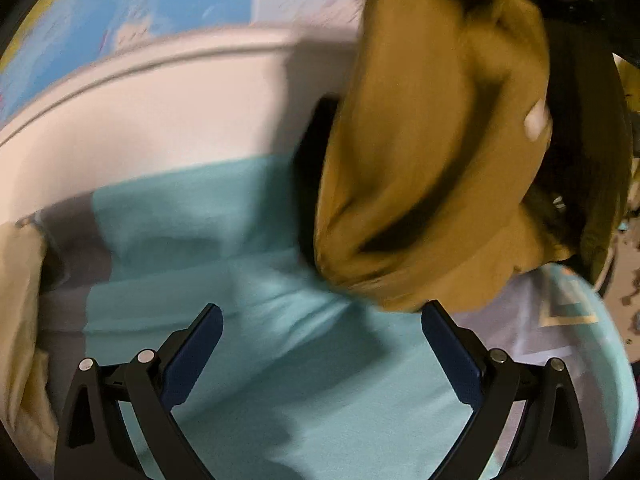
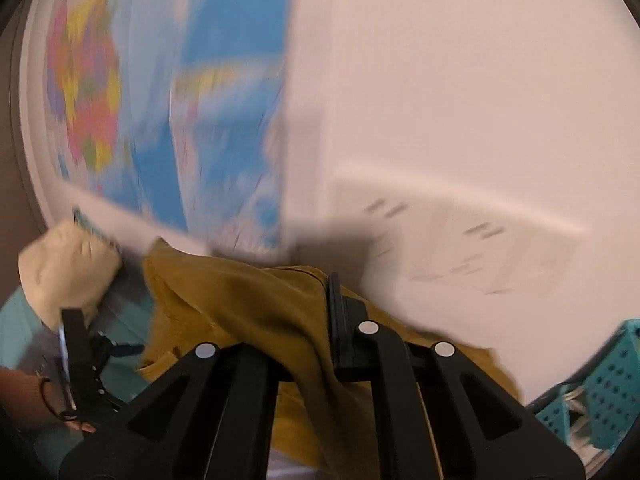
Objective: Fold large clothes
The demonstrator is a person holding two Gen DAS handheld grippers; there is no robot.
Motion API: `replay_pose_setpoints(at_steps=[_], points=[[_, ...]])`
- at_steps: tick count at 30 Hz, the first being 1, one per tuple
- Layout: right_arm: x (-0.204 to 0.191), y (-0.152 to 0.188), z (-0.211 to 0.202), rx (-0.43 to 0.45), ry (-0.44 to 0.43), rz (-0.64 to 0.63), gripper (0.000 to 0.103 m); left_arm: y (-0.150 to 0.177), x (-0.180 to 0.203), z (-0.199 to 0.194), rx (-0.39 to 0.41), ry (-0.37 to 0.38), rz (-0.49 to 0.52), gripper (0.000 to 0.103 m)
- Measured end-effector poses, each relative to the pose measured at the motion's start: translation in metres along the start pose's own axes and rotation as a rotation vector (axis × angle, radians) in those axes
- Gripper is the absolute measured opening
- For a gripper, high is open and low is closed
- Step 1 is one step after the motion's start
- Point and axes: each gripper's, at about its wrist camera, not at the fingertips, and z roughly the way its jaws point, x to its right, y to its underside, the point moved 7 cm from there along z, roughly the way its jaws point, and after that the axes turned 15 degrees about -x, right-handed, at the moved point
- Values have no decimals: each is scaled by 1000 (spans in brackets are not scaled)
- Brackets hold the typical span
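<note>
A mustard-yellow garment (image 1: 420, 152) hangs bunched in the air at the right of the left wrist view, above a light teal cloth (image 1: 256, 280) spread on the bed. My left gripper (image 1: 322, 320) is open and empty, low over the teal cloth, with the garment's lower edge just beyond its right finger. In the right wrist view my right gripper (image 2: 326, 280) is shut on the mustard garment (image 2: 248, 308), which drapes over its fingers. The left gripper also shows in the right wrist view (image 2: 80, 356) at the lower left.
A cream garment (image 2: 68, 268) lies at the left by the wall. A world map (image 2: 168, 100) hangs on the white wall. A teal perforated basket (image 2: 600, 384) stands at the right. A patterned bedsheet (image 1: 560, 320) shows under the teal cloth.
</note>
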Motion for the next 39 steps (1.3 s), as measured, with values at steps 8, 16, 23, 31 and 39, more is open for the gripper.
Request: replay_pose_setpoints(at_steps=[8, 16, 23, 31, 39], points=[[4, 21, -81, 147, -10, 110, 3, -23, 40, -23, 156, 206, 174, 96], [7, 27, -90, 158, -37, 136, 3, -8, 87, -5, 166, 140, 384, 96], [22, 36, -107, 185, -15, 172, 3, -48, 72, 39, 20, 38, 309, 3], [55, 48, -207, 284, 110, 218, 3, -131, 47, -67, 263, 158, 280, 1], [29, 47, -374, 491, 249, 144, 2, -197, 20, -259, 613, 206, 253, 1]])
